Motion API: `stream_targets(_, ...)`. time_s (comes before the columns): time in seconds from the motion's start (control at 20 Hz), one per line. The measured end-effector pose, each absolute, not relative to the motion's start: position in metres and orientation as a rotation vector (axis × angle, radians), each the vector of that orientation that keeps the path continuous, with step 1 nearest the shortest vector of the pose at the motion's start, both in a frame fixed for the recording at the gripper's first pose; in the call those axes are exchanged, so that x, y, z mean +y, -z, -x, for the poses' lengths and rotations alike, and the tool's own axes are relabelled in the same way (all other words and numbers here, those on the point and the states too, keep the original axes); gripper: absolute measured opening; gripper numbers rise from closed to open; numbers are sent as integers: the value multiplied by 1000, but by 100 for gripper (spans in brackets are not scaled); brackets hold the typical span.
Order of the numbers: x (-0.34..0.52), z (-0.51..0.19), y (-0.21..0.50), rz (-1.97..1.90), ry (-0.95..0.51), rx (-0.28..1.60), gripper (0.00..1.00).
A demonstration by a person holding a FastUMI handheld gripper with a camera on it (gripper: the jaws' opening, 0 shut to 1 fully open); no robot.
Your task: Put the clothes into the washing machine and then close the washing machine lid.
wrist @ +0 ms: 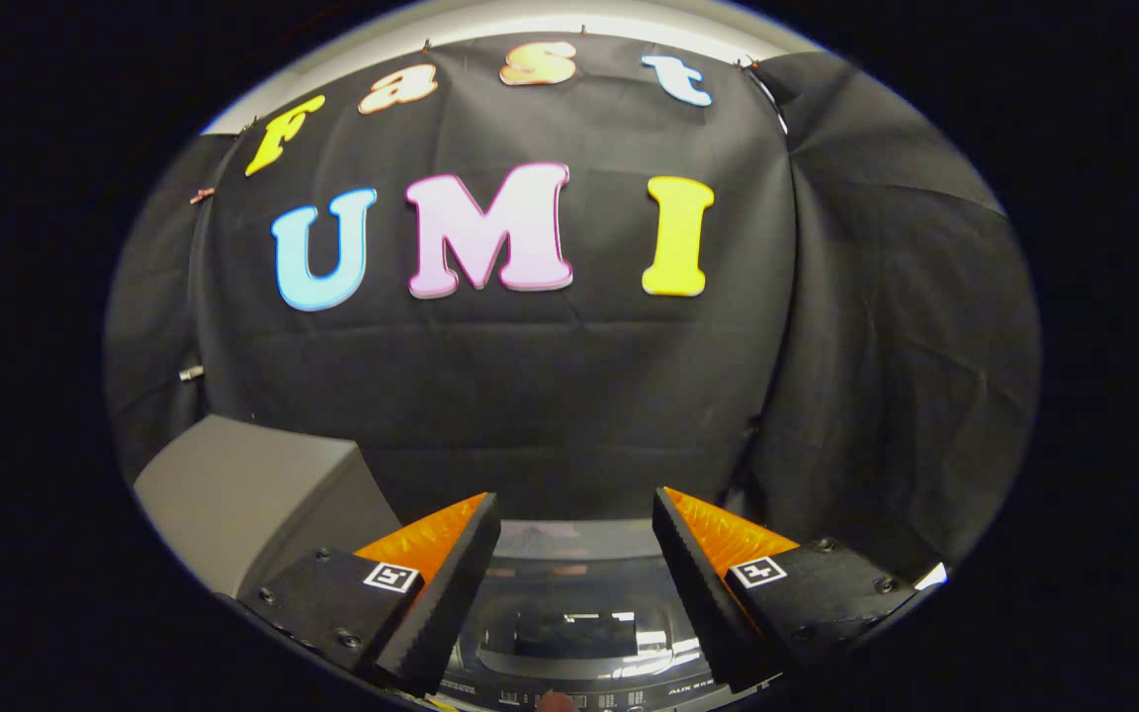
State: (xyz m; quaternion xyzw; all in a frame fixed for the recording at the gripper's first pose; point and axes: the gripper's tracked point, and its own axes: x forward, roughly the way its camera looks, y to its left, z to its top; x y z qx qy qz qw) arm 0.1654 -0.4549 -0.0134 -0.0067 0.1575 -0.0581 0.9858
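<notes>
Two fingers spread wide, empty, above the washer's shut lid.
Your gap spans the lid; grey box sits left.

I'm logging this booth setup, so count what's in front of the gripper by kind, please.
Washing machine, lid shut, between the open fingers of the gripper: 1
Grey box beside the machine: 1
Black cloth wall beyond: 1
Clothes: 0
Total: 3
</notes>
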Motion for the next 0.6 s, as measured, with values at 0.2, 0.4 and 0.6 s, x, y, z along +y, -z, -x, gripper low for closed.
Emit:
stream_targets(0.2, -447, -151, -49, 23, 99, 174, 98)
stream_targets(0.4, -432, -142, -108, 31, 66, 42, 98)
stream_targets(0.6, -431, -133, -127, 50, 59, 14, 97)
